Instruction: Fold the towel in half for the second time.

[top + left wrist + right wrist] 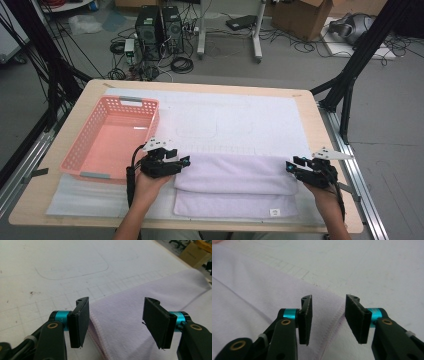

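A lilac towel, folded into layers, lies flat on the white mat near the table's front edge. My left gripper hovers at the towel's left end, open; in the left gripper view the towel edge runs between the parted jaws of that gripper without touching either pad. My right gripper stands at the towel's right end, also open. In the right gripper view the stitched hem of the towel lies below the gap of this gripper, free of both pads.
A pink slotted basket stands empty at the left of the table, just beside my left hand. A small white label marks the towel's lower layer at the front right. Black frame posts rise past the table's right side.
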The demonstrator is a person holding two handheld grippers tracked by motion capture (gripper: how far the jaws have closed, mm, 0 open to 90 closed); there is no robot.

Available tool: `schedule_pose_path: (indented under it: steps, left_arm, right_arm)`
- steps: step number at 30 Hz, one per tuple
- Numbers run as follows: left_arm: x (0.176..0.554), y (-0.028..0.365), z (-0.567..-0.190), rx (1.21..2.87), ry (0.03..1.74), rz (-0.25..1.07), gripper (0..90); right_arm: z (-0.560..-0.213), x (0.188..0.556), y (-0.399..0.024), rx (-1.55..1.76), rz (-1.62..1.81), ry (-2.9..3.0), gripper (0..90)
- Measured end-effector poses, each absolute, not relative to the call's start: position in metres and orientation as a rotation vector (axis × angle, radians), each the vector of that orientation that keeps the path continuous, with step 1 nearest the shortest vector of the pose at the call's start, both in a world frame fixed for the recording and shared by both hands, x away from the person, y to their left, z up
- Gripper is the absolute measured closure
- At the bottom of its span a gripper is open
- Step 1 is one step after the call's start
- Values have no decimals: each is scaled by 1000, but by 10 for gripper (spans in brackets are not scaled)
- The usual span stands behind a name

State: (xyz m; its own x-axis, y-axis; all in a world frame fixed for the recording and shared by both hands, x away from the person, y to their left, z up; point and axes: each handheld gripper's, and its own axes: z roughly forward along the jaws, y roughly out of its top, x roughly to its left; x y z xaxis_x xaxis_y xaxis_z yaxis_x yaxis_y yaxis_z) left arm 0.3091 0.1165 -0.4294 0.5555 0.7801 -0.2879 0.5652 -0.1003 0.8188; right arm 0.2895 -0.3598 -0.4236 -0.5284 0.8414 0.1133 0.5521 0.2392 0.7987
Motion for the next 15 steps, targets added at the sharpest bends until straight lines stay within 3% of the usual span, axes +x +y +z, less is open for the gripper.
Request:
schedule_pose_path:
  steps: [5,10,15]
  left_arm:
    - [313,116,-434,1805,1133,280,386]
    - [318,120,-438,1802,1177,274,383]
    - [321,116,-445,1848,1197,268,381]
  right_arm:
    - [-438,305,-353,1308,979,2146,682]
    - [-441,305,-363,1399,1083,2084,630]
    - [-438,302,-362,1377,1172,2155,505]
